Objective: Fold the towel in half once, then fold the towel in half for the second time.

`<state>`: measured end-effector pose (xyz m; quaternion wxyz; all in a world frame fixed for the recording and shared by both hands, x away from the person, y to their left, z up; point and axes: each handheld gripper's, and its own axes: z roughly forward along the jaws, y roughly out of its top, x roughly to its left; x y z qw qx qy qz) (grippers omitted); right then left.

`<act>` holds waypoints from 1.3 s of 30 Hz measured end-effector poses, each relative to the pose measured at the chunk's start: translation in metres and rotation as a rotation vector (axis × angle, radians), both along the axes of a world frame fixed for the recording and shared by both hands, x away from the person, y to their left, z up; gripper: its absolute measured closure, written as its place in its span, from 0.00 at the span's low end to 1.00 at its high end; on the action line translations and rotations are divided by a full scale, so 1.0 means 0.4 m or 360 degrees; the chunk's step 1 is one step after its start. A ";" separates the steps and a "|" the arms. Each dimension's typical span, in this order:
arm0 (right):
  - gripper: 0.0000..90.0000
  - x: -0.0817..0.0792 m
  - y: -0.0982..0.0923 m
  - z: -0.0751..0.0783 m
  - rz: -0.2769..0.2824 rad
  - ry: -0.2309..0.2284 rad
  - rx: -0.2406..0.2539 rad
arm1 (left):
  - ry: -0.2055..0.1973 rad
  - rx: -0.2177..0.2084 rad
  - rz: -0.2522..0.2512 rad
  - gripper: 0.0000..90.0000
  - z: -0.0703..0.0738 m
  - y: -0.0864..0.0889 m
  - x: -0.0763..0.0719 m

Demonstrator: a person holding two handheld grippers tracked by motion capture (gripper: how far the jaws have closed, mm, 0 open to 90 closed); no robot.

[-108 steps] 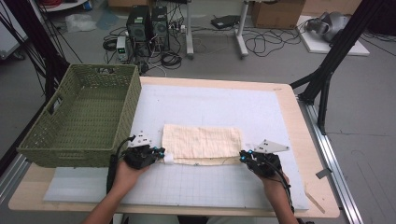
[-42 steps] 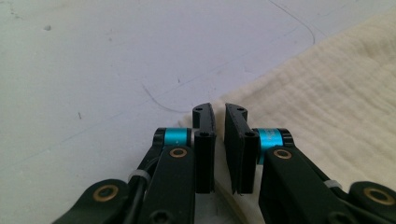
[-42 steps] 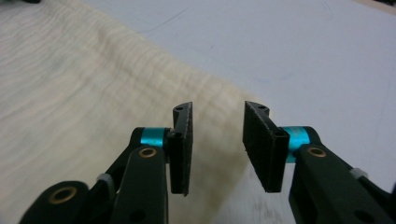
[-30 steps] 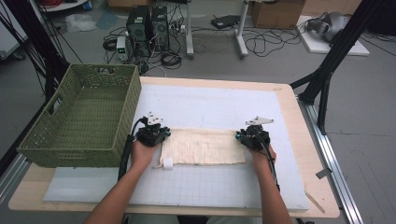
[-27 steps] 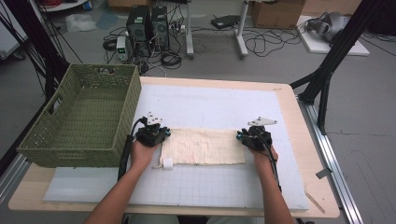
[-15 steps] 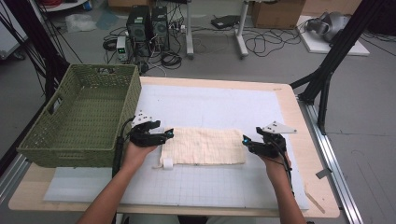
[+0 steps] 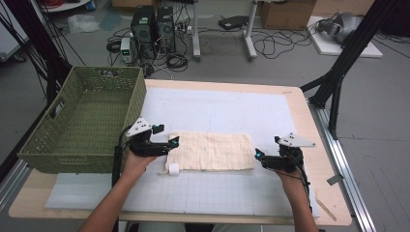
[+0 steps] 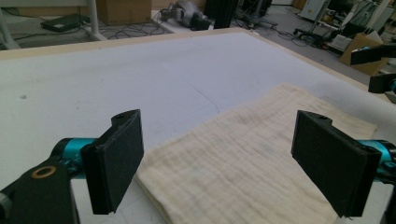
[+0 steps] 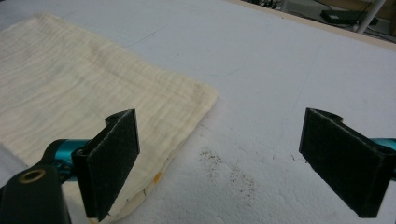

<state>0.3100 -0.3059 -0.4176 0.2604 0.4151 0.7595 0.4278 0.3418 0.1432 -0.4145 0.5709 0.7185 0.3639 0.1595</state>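
Catching only the top layer is the main hazard I see: the folded towel [image 7: 211, 152] lies in several plies, and a jaw that closes on one ply would peel the fold open instead of carrying the whole stack. Another risk, as I judge it, is a jaw tip digging into the soft white mat [image 7: 232, 113] under the cloth, or the small white tag at the towel's near-left corner snagging.

Both tools are spread wide and hold nothing. The left gripper [image 7: 159, 144] sits at the towel's left end, its jaws reaching just over that short edge; in the left gripper view the cloth [image 8: 243, 158] runs between and beyond the two pads. The right gripper [image 7: 263, 158] sits just off the towel's right end, near its front right corner; in the right gripper view the corner [image 9: 140, 116] lies ahead of the left-hand jaw, the other jaw over bare mat.

The towel itself lies flat near the middle of the tabletop [image 7: 302, 111], nearer the front edge, with the green basket [image 7: 43, 140] standing at the left edge, well apart.
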 end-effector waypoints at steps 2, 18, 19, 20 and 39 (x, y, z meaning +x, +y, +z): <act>0.13 0.001 0.002 0.000 0.0008 0.0002 -0.0004 | 0.0010 -0.0014 0.0002 0.20 -0.002 0.001 0.002; 0.13 0.005 0.014 -0.003 0.0048 0.0025 -0.0005 | 0.0052 -0.0043 0.0016 0.19 -0.007 0.002 0.012; 0.13 0.005 0.014 -0.003 0.0048 0.0024 -0.0003 | 0.0052 -0.0045 0.0016 0.19 -0.008 0.001 0.013; 0.13 0.005 0.013 -0.003 0.0046 0.0025 -0.0002 | 0.0059 -0.0047 0.0015 0.19 -0.009 0.001 0.015; 0.13 0.000 0.001 0.003 0.0068 0.0033 0.0043 | 0.0189 0.0117 0.0005 0.30 0.002 -0.036 0.110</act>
